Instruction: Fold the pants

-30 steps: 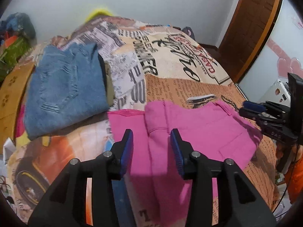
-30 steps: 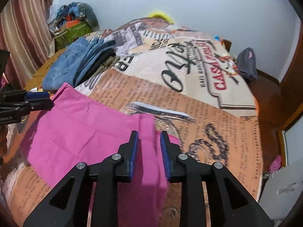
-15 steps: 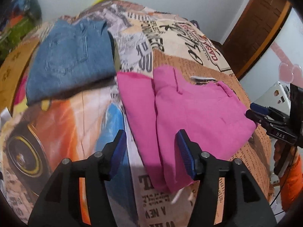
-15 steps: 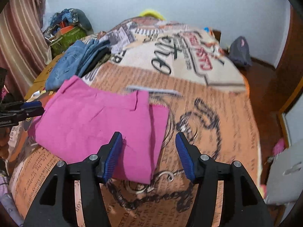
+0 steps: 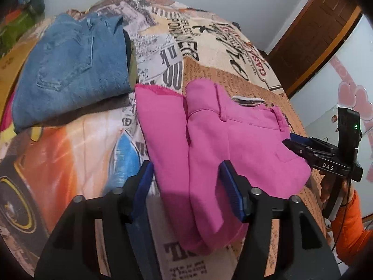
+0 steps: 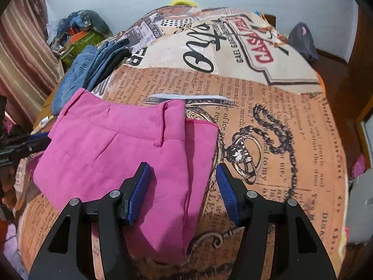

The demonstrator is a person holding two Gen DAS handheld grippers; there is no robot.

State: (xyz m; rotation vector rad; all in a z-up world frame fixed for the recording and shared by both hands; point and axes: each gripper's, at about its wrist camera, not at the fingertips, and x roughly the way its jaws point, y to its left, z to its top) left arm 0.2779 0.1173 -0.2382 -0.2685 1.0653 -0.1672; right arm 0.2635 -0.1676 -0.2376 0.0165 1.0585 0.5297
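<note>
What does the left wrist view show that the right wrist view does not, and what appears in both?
Left wrist only: the wooden door, the orange sleeve, and the open left gripper close up over the pink pants.

Right wrist only: the striped curtain, the dark bag on the floor, and the open right gripper close up.

Both: the pink pants, folded jeans and printed bedspread.

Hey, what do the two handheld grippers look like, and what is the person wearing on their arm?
Both the left gripper and right gripper have black angular fingers with silver screws and ribbed blue pads. The right gripper's body reads "DAS". An orange sleeve covers the arm.
</note>
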